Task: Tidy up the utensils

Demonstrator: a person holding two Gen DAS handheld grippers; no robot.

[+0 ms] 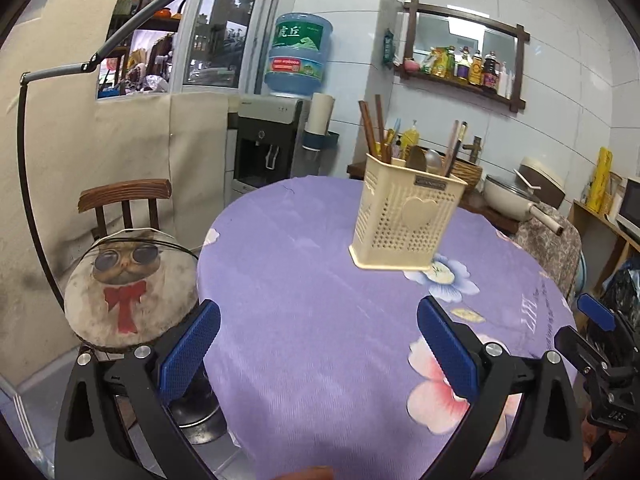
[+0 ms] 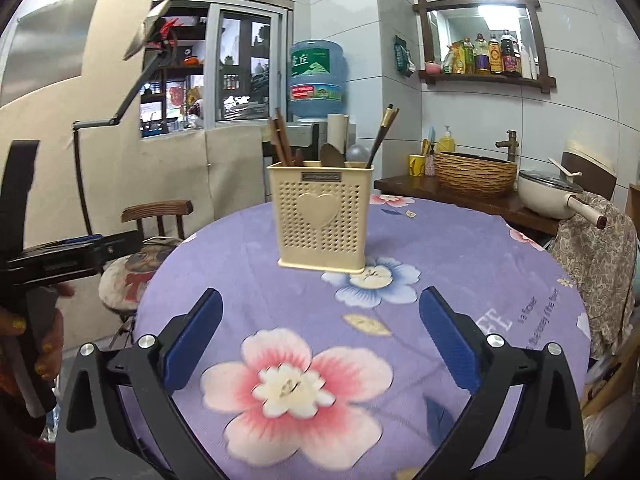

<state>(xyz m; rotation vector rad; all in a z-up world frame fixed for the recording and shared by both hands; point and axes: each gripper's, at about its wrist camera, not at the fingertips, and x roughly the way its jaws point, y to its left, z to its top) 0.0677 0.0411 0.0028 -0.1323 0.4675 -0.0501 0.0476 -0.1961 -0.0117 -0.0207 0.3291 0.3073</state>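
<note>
A cream perforated utensil holder [image 1: 406, 222] with a heart on its side stands upright on the round table with the purple floral cloth [image 1: 320, 320]. Brown chopsticks [image 1: 372, 128], two spoons [image 1: 424, 160] and dark chopsticks stand in it. It also shows in the right wrist view [image 2: 323, 216], with chopsticks [image 2: 280, 136] and spoons [image 2: 344, 154]. My left gripper [image 1: 318, 344] is open and empty above the table's near edge, well short of the holder. My right gripper [image 2: 320, 340] is open and empty over the cloth [image 2: 440, 240], also short of the holder.
A wooden chair with a cat cushion [image 1: 128, 280] stands left of the table. A draped chair [image 2: 596, 256] stands at the right. Behind are a water dispenser [image 1: 268, 140], a counter with a basket basin [image 2: 474, 174] and a pan [image 2: 552, 196], and a wall shelf of bottles [image 2: 486, 60].
</note>
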